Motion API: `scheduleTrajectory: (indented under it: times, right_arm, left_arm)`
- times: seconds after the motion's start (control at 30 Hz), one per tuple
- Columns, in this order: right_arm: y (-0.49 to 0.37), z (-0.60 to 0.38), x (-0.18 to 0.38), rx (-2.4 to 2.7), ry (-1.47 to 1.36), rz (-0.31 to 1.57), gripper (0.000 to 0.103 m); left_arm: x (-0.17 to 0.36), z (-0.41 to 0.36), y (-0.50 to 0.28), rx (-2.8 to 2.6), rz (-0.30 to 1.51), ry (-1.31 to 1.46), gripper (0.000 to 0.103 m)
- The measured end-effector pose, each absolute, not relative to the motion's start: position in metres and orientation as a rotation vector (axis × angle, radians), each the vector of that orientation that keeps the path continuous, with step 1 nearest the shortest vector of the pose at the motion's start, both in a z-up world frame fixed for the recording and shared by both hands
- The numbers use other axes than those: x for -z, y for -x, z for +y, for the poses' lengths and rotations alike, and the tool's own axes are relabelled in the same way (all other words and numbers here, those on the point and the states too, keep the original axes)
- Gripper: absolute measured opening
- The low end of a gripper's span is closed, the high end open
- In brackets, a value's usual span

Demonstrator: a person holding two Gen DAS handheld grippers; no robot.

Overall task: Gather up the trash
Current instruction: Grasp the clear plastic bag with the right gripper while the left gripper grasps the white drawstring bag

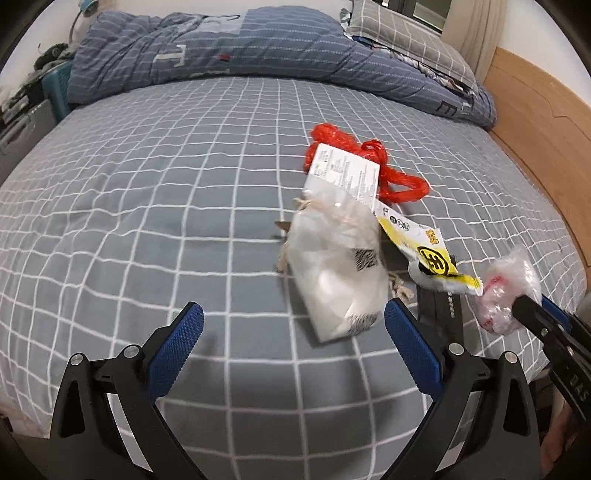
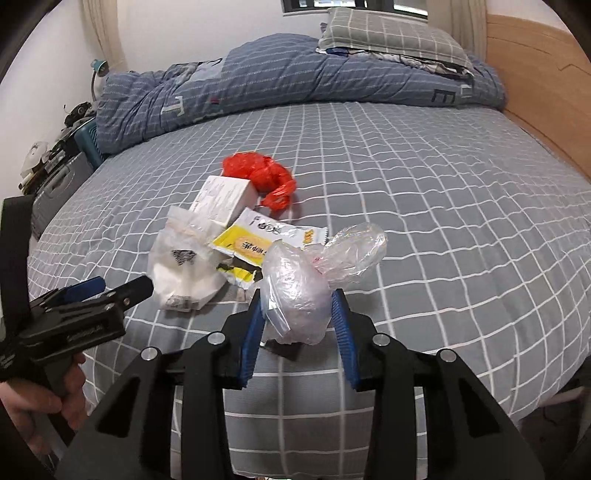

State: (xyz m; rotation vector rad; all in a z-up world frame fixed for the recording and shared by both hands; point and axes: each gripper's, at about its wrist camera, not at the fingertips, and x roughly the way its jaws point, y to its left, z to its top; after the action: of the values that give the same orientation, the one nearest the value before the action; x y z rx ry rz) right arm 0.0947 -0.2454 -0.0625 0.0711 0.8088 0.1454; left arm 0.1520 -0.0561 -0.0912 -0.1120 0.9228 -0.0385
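A heap of trash lies on the grey checked bed (image 1: 147,221): a red plastic bag (image 1: 332,138), a white box (image 1: 345,171), a white drawstring pouch (image 1: 332,266) and a yellow and white wrapper (image 1: 424,251). My right gripper (image 2: 297,299) is shut on a crumpled clear plastic bag (image 2: 295,288), lifted a little off the sheet. The same bag (image 1: 506,291) shows at the right of the left wrist view. My left gripper (image 1: 293,317) stands open just short of the pouch, nothing between its pads. In the right wrist view the left gripper (image 2: 110,291) is at the left, held by a hand (image 2: 48,398).
A rolled blue quilt (image 2: 295,77) and a grey checked pillow (image 2: 388,33) lie at the far end of the bed. A wooden headboard (image 2: 535,66) runs along the right. Boxes and clutter (image 2: 55,166) stand beside the bed at the left.
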Motion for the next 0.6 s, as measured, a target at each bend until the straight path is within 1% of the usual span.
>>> scheduleTrajectory:
  times: [0.2,0.3,0.5,0.57,0.6]
  right_arm:
    - [-0.095,-0.256,0.060,-0.125,-0.070,0.802,0.035]
    - [-0.097,-0.258,0.061,-0.121,-0.075,0.809,0.035]
    - [-0.097,-0.254,0.062,-0.133,-0.066,0.808,0.035]
    - [-0.097,-0.253,0.062,-0.135,-0.065,0.809,0.035]
    - [-0.097,-0.253,0.062,-0.136,-0.063,0.809,0.035]
  left_arm:
    - [0.099,-0.069,-0.172,0.060,0.941,0.106,0.091]
    - [0.103,-0.073,-0.178,0.064,0.952,0.099,0.086]
    - [0.112,-0.075,-0.185,0.079,0.979,0.100,0.073]
    - [0.114,-0.076,-0.186,0.088,0.991,0.108,0.061]
    - [0.116,-0.076,-0.187,0.098,1.001,0.113,0.058]
